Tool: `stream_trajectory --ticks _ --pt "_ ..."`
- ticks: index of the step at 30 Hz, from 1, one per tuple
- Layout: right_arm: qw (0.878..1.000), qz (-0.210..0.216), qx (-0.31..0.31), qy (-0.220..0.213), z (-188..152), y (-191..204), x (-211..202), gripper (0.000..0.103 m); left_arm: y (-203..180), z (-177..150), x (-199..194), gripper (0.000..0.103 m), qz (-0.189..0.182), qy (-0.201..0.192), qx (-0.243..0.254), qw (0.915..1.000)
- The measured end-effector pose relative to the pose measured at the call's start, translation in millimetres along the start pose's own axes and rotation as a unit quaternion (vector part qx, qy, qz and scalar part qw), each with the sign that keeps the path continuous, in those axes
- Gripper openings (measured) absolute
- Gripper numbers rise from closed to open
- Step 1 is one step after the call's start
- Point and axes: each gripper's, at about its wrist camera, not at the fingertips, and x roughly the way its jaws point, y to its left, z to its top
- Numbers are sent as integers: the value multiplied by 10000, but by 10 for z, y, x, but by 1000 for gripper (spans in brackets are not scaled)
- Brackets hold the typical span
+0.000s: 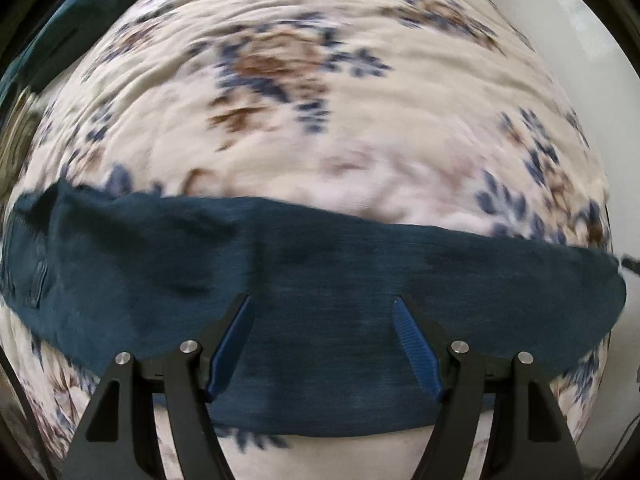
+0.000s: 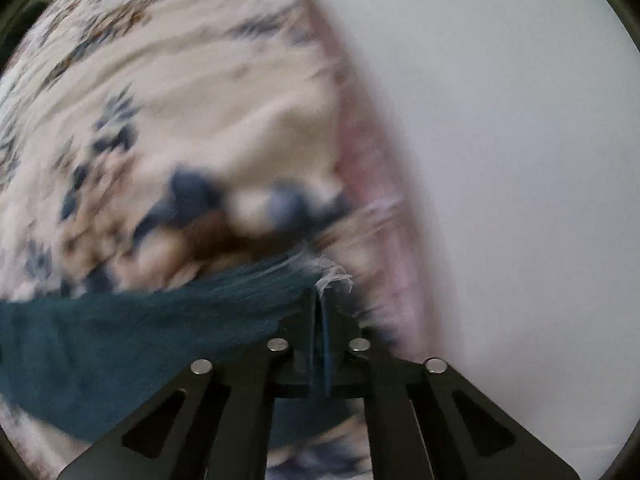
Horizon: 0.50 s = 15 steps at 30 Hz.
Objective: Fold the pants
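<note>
The dark teal pants (image 1: 304, 280) lie as a wide band across the floral bedspread (image 1: 280, 112) in the left wrist view. My left gripper (image 1: 322, 302) is open, its blue-padded fingers spread just above the teal cloth, holding nothing. In the right wrist view, my right gripper (image 2: 320, 296) is shut on a frayed edge of the pants (image 2: 120, 344), with white threads (image 2: 334, 278) at the fingertips. The cloth trails off to the left from the fingers. Both views are motion-blurred.
The cream bedspread with blue and brown flowers (image 2: 160, 128) covers the bed. Its pink-edged side (image 2: 372, 184) runs beside a white wall or floor (image 2: 520, 160). More teal cloth (image 1: 60, 32) shows at the upper left of the left wrist view.
</note>
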Motion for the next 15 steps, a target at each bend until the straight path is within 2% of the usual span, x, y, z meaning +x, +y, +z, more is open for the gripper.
stream_trajectory --ticks 1,3,5,7,9,10,11,12,13,15 --pt "9997 -101 189 71 28 -124 65 1 125 -1 1 71 -12 -2 -190 9998" --pt "9909 503 1026 706 26 -352 315 1 323 -15 -2 71 -37 59 -475 9988" --pt "9763 1176 1391 1168 0 -311 404 2 570 -23 -78 71 -82 26 -768 9970" --pt "9841 954 1109 1004 30 -97 154 3 771 -6 -217 71 -66 -139 -939 9955" --pt "9916 998 723 400 44 201 -283 8 970 11 -363 71 -66 -294 -1089 9936" --pt "9911 1212 537 96 37 400 -523 27 1082 19 -438 71 -27 -372 -1156 9926" --pt "9888 1455 320 -107 26 650 -742 62 1202 41 -512 71 1 -438 -1224 9915" --pt "9859 1661 105 -169 25 898 -891 78 1352 64 -579 71 3 -477 -1280 9906" --pt "9803 1959 -135 -203 45 1191 -1025 87 1476 100 -611 71 42 -479 -1289 9905" --pt "9662 2485 -683 -14 54 1906 -1222 87 1759 192 -608 73 317 -332 -1214 9915"
